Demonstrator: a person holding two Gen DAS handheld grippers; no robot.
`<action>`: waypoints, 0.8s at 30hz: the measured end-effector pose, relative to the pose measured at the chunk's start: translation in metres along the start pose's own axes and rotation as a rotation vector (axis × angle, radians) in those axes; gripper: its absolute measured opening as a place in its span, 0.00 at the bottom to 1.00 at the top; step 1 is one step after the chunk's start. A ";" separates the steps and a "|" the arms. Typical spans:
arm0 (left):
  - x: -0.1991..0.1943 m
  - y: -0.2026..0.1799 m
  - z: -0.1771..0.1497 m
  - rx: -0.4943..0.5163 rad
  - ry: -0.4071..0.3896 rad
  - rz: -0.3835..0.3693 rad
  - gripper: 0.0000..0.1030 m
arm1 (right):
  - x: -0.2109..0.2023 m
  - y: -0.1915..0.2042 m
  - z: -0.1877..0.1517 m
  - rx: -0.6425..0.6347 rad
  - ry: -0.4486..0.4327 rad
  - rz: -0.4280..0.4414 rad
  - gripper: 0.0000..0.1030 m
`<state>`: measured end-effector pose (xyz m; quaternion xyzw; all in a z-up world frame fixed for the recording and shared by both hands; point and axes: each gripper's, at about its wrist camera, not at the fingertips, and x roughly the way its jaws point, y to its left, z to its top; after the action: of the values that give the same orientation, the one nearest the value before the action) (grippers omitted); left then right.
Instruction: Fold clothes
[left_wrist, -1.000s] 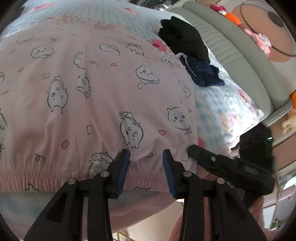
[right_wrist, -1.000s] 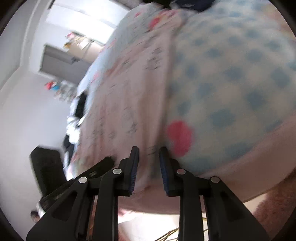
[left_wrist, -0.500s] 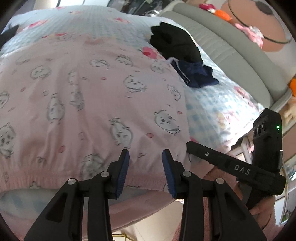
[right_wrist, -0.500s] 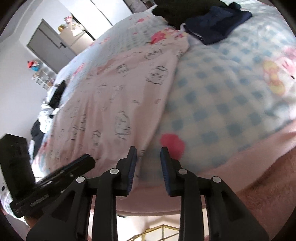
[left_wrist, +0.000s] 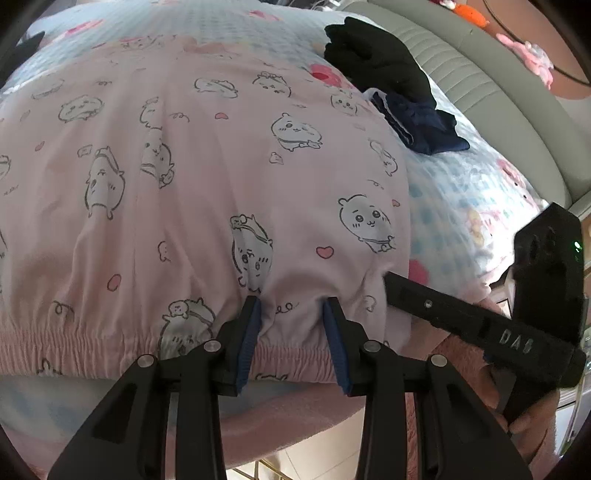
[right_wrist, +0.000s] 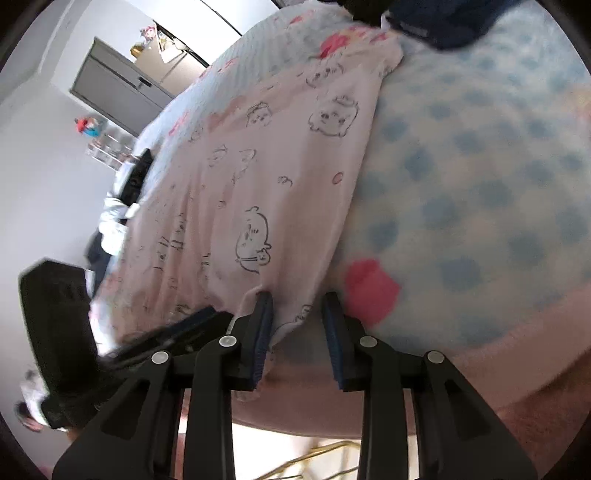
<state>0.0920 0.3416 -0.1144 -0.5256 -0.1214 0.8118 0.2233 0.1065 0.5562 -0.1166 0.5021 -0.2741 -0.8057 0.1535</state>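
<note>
Left wrist view: the left gripper (left_wrist: 293, 306) reaches forward, low over the near edge of the bed (left_wrist: 461, 192). Its jaws stand apart, moderately wide, with the blue pads (left_wrist: 248, 334) straddling the elastic waistband (left_wrist: 110, 338) of the pink pyjama garment (left_wrist: 207, 177); the fabric bunches up slightly between the fingertips, which press into the cloth just above the gathered hem, but the jaws are not closed on it. The garment, printed with small cartoon animals and hearts, lies spread flat across the blue-checked bedcover. Beyond its far right corner sit a black garment (left_wrist: 376, 62) and a dark navy garment (left_wrist: 421, 125), touching each other. To the right, the right gripper (left_wrist: 391, 284) comes in from the side, its black finger tip touching the garment's right edge near the waistband; whether it pinches the cloth cannot be told here. A padded grey headboard (left_wrist: 491, 85) runs behind the bed.

Right wrist view: the right gripper (right_wrist: 297, 312) points along the bed at the garment's (right_wrist: 258, 177) near corner. The jaws are apart at a medium gap; the left pad (right_wrist: 263, 332) touches the cloth's corner, which dips into the gap, while the right pad rests over the checked cover (right_wrist: 480, 184) by a red patch (right_wrist: 371, 288). The left gripper's black body (right_wrist: 55, 325) shows at the left, blurred. A grey cabinet (right_wrist: 114, 92) stands against the far wall.
</note>
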 end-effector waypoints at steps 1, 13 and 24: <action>0.000 0.000 0.000 -0.002 0.000 -0.002 0.36 | 0.002 -0.003 0.002 0.021 0.007 0.037 0.28; -0.009 -0.001 -0.001 0.010 -0.025 -0.033 0.36 | -0.012 0.034 -0.016 -0.247 -0.060 -0.190 0.03; -0.036 0.006 0.006 0.063 -0.119 0.043 0.39 | -0.029 0.018 -0.023 -0.245 -0.086 -0.405 0.03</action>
<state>0.0979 0.3186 -0.0855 -0.4716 -0.0976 0.8497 0.2144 0.1393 0.5502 -0.0924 0.4894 -0.0744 -0.8681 0.0368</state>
